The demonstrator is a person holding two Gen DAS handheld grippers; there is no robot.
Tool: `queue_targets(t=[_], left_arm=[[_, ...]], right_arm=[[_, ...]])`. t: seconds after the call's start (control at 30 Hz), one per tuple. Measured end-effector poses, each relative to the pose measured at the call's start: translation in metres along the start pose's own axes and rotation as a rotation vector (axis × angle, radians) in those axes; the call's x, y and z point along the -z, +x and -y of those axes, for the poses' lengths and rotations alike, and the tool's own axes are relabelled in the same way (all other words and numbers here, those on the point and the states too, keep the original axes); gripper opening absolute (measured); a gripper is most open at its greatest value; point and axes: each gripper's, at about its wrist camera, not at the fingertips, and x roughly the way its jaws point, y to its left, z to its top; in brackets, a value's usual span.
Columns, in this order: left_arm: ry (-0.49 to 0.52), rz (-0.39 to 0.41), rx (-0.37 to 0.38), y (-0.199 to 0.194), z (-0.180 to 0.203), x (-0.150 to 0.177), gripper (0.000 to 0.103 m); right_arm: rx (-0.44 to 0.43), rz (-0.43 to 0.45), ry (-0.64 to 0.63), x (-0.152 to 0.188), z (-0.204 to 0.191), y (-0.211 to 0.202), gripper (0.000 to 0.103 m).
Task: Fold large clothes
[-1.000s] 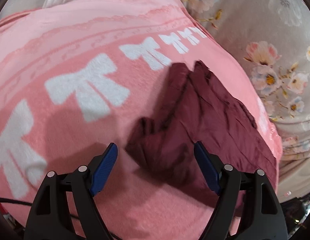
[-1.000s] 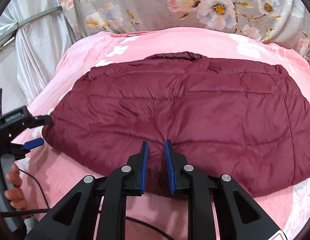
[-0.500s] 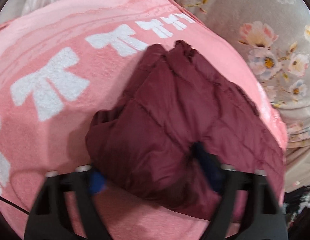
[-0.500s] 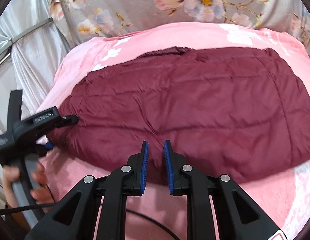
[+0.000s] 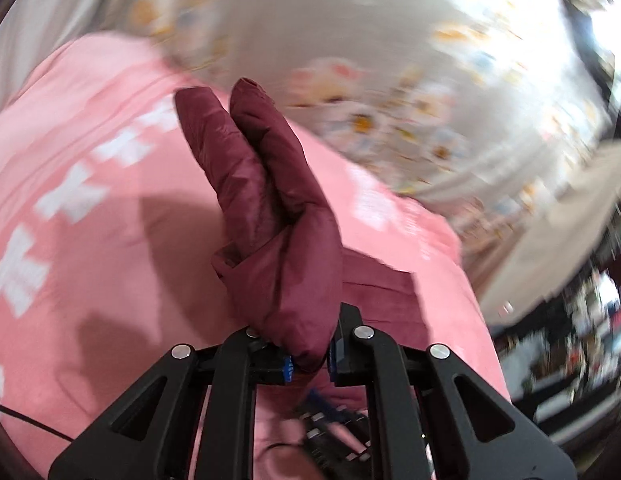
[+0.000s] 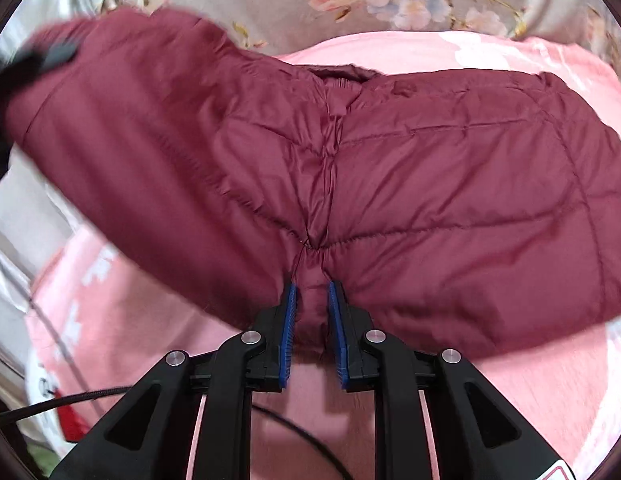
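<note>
A maroon quilted jacket (image 6: 430, 184) lies spread on a pink blanket (image 6: 530, 400). My right gripper (image 6: 312, 312) is shut on a pinch of its near hem at the middle seam. In the right wrist view the jacket's left side rises off the blanket, held by my blurred left gripper (image 6: 38, 60) at the upper left. In the left wrist view that raised part of the jacket (image 5: 278, 220) stands up as two padded folds. The left gripper's (image 5: 308, 356) jaws are closing, with the fabric bunched between the blue pads (image 5: 288, 366).
The pink blanket (image 5: 90, 240) carries white bow prints and covers a bed with a grey floral sheet (image 5: 390, 60). The same floral sheet (image 6: 390, 0) runs behind the jacket. A black cable (image 6: 50, 404) trails at the lower left. Blurred clutter (image 5: 582, 340) shows beyond the bed's right edge.
My left gripper closed on the jacket's left end and lifted it up off the blanket, swinging it over. My right gripper kept its hold on the hem and shifted slightly.
</note>
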Motion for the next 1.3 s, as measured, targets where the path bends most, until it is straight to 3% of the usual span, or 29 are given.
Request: queue_targets(t=[0.17, 0.3, 0.53, 0.67, 0.7, 0.87, 0.93, 1.0, 1.07, 1.17, 1.3], left_arm=[[0.164, -0.03, 0.066, 0.036, 0.085, 0.01, 0.01], [0.265, -0.127, 0.098, 0.089, 0.143, 0.033, 0.01], [0.36, -0.341, 0.033, 0.192, 0.19, 0.1, 0.01], [0.431, -0.366, -0.047, 0.218, 0.198, 0.128, 0.016], [0.441, -0.359, -0.064, 0.219, 0.2, 0.134, 0.016], [0.396, -0.316, -0.045, 0.186, 0.199, 0.13, 0.044], [0.363, -0.256, -0.06, 0.158, 0.19, 0.128, 0.05], [0.329, -0.166, -0.115, 0.121, 0.177, 0.13, 0.063], [0.3, -0.098, -0.129, 0.095, 0.167, 0.129, 0.065], [0.272, -0.002, -0.168, 0.059, 0.153, 0.117, 0.066], [0.135, 0.097, -0.244, 0.028, 0.115, 0.077, 0.065]], right_arm=[[0.031, 0.048, 0.001, 0.021, 0.025, -0.052, 0.017], [0.084, 0.076, 0.06, 0.04, 0.06, -0.088, 0.017], [0.208, 0.118, 0.155, 0.063, 0.116, -0.129, 0.017], [0.274, 0.125, 0.144, 0.07, 0.133, -0.137, 0.017], [0.281, 0.125, 0.143, 0.069, 0.134, -0.137, 0.017], [0.295, 0.18, 0.154, 0.065, 0.146, -0.15, 0.017], [0.29, 0.226, 0.149, 0.057, 0.148, -0.158, 0.022], [0.28, 0.266, 0.135, 0.046, 0.147, -0.163, 0.031], [0.259, 0.313, 0.129, 0.034, 0.148, -0.168, 0.044], [0.193, 0.363, 0.169, 0.012, 0.154, -0.169, 0.054], [0.169, 0.396, 0.185, -0.021, 0.162, -0.155, 0.056]])
